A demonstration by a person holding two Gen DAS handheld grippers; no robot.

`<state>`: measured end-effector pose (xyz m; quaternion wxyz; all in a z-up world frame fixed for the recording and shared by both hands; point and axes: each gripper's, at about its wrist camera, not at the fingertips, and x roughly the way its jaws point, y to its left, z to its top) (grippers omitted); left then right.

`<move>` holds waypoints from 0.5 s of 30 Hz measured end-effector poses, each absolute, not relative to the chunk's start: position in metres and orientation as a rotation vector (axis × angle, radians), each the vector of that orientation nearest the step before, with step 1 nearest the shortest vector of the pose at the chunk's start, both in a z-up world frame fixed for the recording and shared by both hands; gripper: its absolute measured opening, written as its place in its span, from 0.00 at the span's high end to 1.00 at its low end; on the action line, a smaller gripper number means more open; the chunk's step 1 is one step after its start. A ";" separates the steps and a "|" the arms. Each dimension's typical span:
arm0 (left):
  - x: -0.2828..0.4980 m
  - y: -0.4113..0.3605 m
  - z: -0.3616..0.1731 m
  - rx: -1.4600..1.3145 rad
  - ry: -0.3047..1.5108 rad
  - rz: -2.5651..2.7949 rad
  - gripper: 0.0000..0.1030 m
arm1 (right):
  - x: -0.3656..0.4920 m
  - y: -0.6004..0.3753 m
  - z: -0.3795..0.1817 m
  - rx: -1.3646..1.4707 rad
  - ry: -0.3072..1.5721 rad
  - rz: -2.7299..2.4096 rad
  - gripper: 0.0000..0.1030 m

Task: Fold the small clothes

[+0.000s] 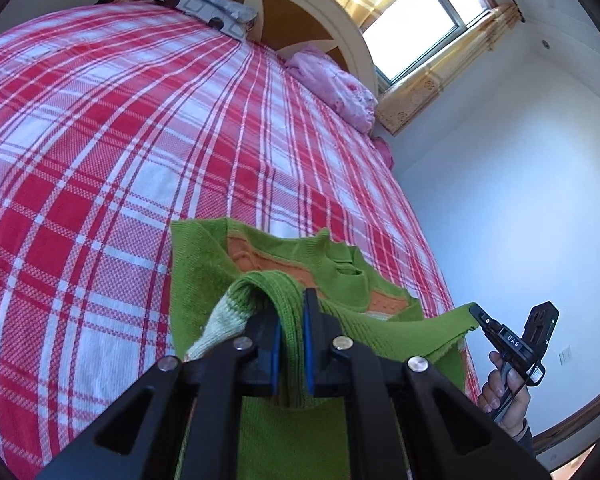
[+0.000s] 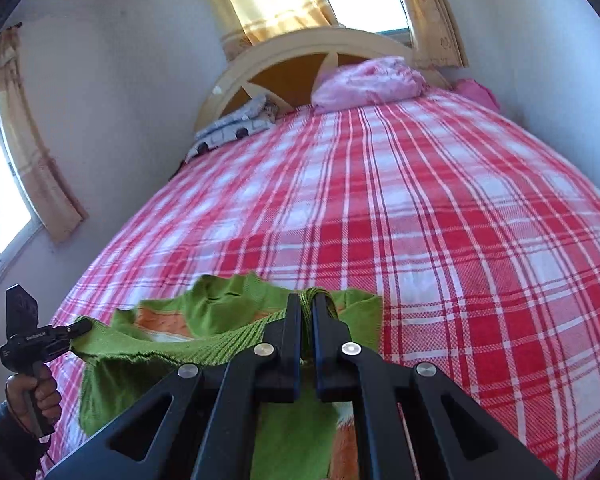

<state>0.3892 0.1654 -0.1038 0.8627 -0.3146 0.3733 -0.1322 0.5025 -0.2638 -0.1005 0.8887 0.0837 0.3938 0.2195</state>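
A small green knit sweater (image 1: 204,264) with orange and pale stripes lies at the near end of the bed, its hem lifted. My left gripper (image 1: 292,300) is shut on the ribbed green hem, which drapes over its fingers. My right gripper (image 2: 307,300) is shut on the other corner of the hem. Each gripper shows in the other's view: the right one (image 1: 478,312) at the sweater's right edge, the left one (image 2: 82,326) at its left edge. The hem stretches between them above the sweater (image 2: 204,308).
The bed has a red and white plaid cover (image 1: 100,140). A pink bundle (image 1: 336,84) and a grey patterned pillow (image 1: 208,4) lie by the cream headboard (image 2: 284,52). Curtained windows (image 1: 412,28) stand behind. A wall runs along the bed's right side.
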 end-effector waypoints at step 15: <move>0.391 0.180 -0.120 -0.704 0.809 -0.174 0.35 | 0.551 -0.251 -0.153 0.071 0.925 0.332 0.60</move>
